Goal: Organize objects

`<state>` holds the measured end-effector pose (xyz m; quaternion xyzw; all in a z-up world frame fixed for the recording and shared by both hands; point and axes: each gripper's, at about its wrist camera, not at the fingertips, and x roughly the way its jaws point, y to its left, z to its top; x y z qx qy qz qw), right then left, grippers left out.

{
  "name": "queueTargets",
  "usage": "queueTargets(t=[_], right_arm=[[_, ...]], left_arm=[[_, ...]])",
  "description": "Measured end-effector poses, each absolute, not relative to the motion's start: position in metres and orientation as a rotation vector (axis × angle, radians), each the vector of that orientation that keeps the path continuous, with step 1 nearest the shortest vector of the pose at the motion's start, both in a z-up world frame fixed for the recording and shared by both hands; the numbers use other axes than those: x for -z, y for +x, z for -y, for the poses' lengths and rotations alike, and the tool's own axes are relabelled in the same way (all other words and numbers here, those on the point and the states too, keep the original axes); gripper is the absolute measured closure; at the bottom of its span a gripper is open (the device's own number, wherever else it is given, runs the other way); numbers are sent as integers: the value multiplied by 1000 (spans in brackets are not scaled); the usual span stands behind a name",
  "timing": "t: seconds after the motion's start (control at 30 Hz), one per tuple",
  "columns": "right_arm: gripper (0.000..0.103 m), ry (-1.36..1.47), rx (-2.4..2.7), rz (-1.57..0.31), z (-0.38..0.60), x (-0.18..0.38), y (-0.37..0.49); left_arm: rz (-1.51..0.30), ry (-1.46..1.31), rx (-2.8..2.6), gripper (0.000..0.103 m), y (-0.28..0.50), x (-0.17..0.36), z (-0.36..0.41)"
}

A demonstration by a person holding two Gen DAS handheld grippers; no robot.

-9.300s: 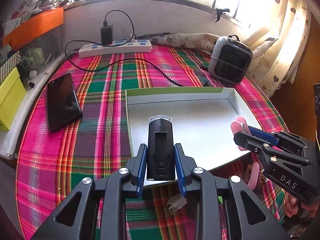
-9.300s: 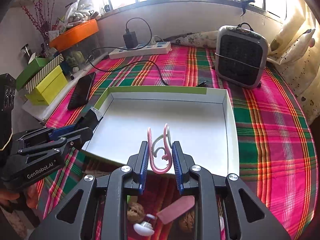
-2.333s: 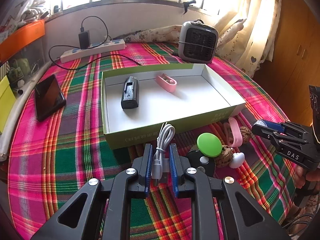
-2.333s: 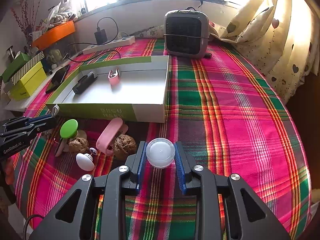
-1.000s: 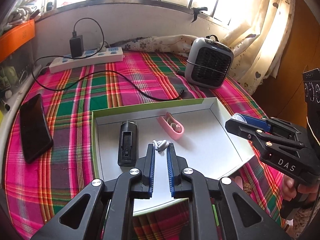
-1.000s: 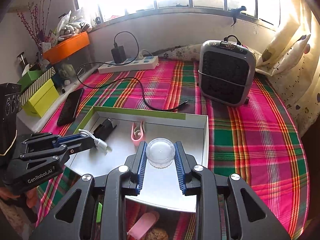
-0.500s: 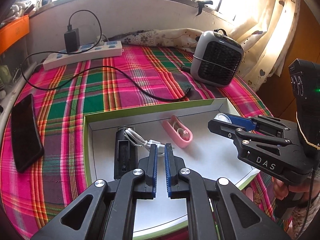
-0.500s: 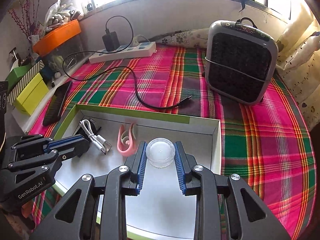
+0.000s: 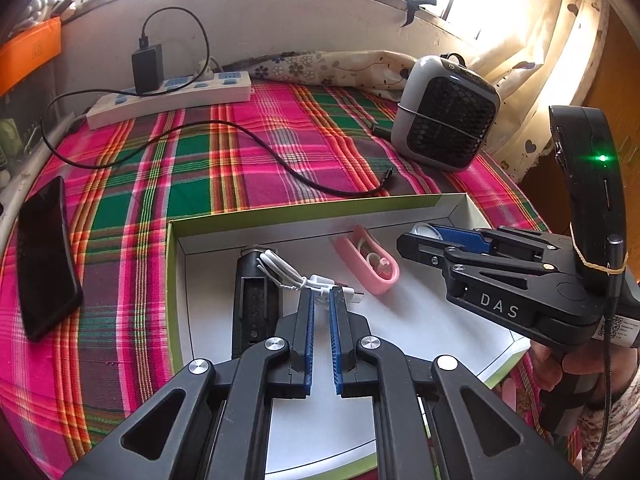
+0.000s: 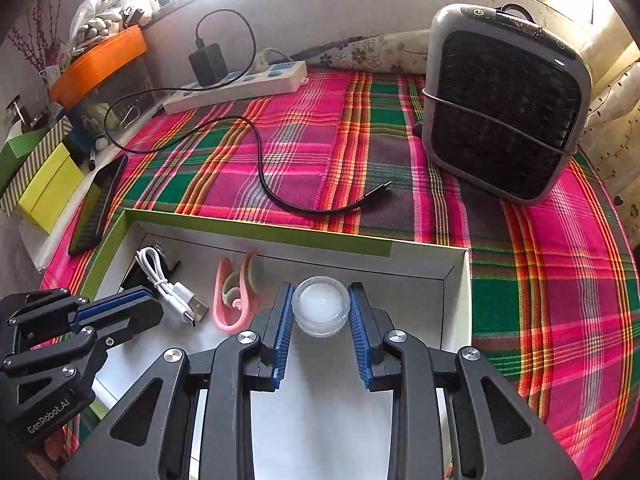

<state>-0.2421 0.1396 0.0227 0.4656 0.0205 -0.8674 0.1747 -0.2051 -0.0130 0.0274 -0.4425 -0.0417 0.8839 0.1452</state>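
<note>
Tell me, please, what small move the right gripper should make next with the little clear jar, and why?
Probably lower it a little further and then open. The right gripper is shut on the clear jar above a bare patch of the white box, right of the pink clip and the white cable, so nothing seems to block a set-down. Whether the jar already touches the floor is unclear.

I read "DAS" in pale letters on the side of my right gripper [image 9: 416, 236], and "GenRobot.AI" on the side of my left gripper [image 10: 152, 304]. A small printed label under the right gripper's body is too tiny to read.
</note>
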Motion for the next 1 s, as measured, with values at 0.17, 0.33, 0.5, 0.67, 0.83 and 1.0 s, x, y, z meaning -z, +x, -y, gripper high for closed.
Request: queueTargets(t=[0.17, 0.33, 0.5, 0.67, 0.83, 1.0], right_arm=[[75, 1323, 2460, -74, -136, -21, -244], [72, 1327, 2465, -68, -136, -21, -245], [60, 1321, 2451, -61, -133, -22, -243], [55, 1307, 2465, -65, -131, -24, -238], [46, 1306, 2490, -54, -136, -26, -236], [46, 1296, 2514, -29, -143, -30, -231]], left_arm=[[121, -1284, -2550, 96, -205, -27, 13], [131, -1293, -2547, 91, -206, -26, 15], [124, -1286, -2544, 88, -203, -28, 15], [134, -1280, -2549, 85, -200, -30, 17], [138, -1280, -2554, 82, -197, -32, 17], [130, -1277, -2556, 81, -193, -34, 15]])
